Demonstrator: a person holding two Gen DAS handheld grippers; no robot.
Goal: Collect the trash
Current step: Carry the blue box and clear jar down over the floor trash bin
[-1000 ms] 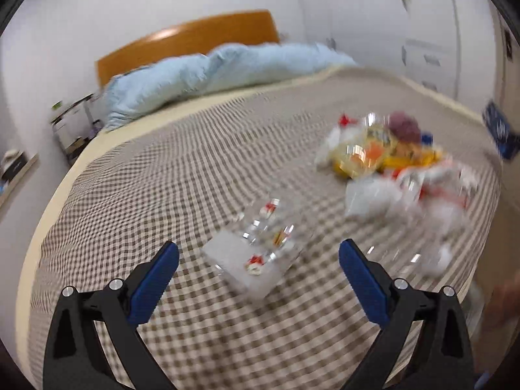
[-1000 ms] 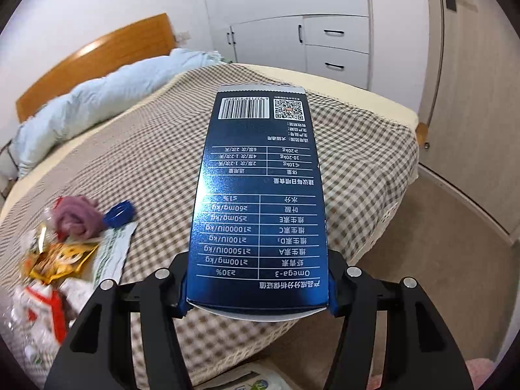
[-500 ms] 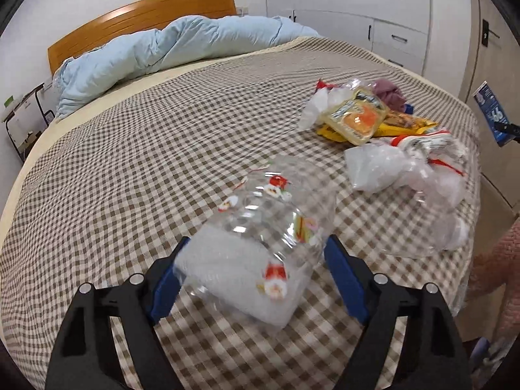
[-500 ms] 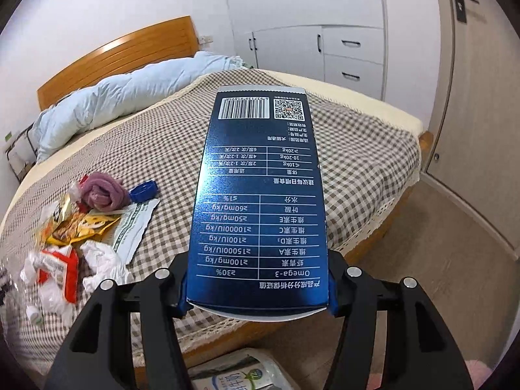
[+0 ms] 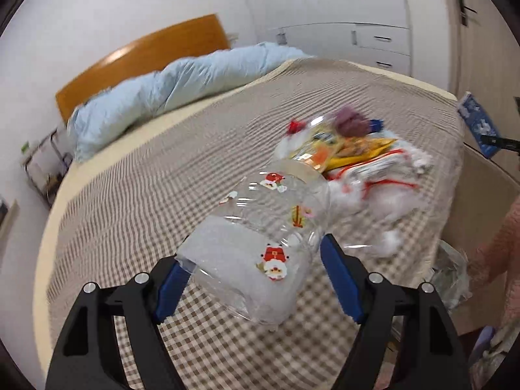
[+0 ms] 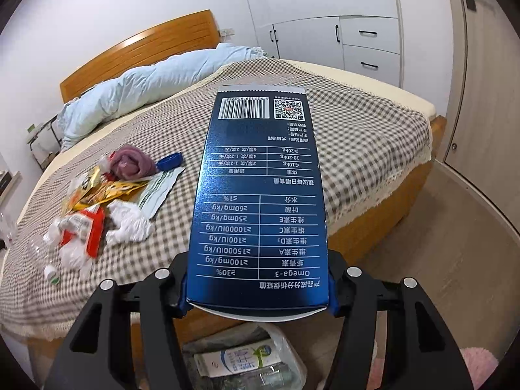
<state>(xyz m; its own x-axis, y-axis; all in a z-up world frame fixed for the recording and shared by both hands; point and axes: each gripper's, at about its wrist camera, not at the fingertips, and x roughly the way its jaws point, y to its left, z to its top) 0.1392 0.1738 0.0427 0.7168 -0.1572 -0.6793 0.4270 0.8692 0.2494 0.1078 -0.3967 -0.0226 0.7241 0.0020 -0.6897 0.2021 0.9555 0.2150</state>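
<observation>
We have the left claw around a clear plastic jar with Santa stickers, lifted just off the checked bed. Its jaws have just been closing, and the blue pads now press the jar's sides near its base. We judge the jar light, thin-walled and slick; it will likely flex or slip if squeezed hard, so a hold across the wider body suits it. Our right claw is clamped on a dark blue box, stiff card and probably light, held at its bottom end. A heap of wrappers lies on the bed beside the jar.
</observation>
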